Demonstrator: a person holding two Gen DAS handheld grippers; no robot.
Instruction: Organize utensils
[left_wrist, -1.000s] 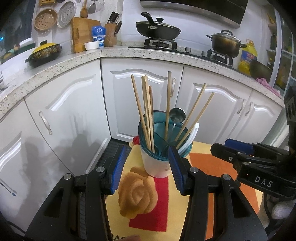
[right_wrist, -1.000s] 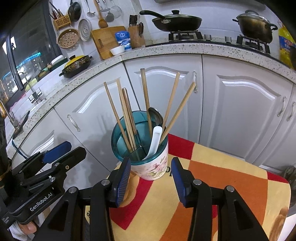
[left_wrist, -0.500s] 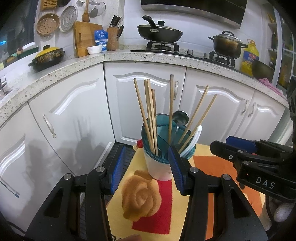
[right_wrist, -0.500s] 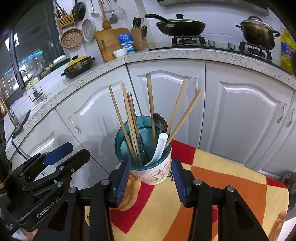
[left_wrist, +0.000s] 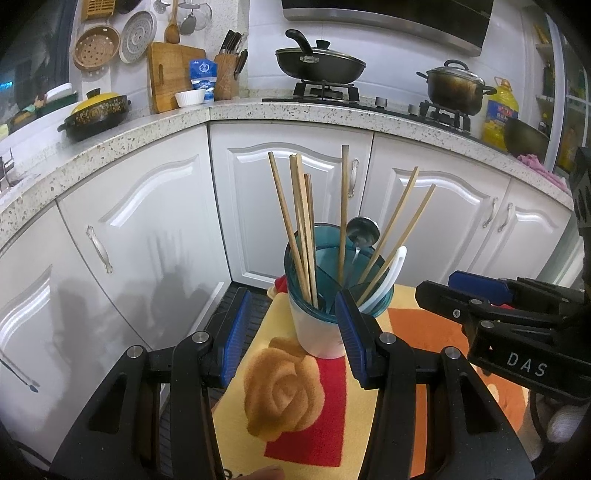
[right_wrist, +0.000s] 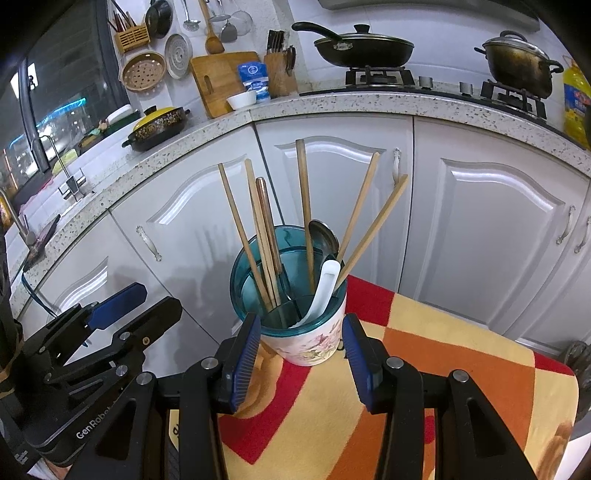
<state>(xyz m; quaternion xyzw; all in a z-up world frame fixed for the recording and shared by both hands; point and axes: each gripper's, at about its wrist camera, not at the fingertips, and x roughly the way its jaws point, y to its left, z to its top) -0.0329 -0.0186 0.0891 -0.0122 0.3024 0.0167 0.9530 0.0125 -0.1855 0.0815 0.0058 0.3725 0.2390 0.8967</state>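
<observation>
Fingers (right_wrist: 243, 354) of both grippers parted and empty, utensil holder (right_wrist: 310, 339) ahead, chopsticks (right_wrist: 304, 206) upright

Two black handheld grippers, the left gripper (left_wrist: 291, 332) marked "GenRobot" and the right gripper (right_wrist: 299, 354) marked "DAS", carry ribbed blue finger pads (left_wrist: 236, 332), silver screws (left_wrist: 201, 337) and a white glove (left_wrist: 565, 421).

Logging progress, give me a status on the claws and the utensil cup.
Left claw open, empty. Right claw open, empty, just short of the cup. Cup upright on the cloth, chopsticks and spoons inside. Nothing in the way.
</observation>
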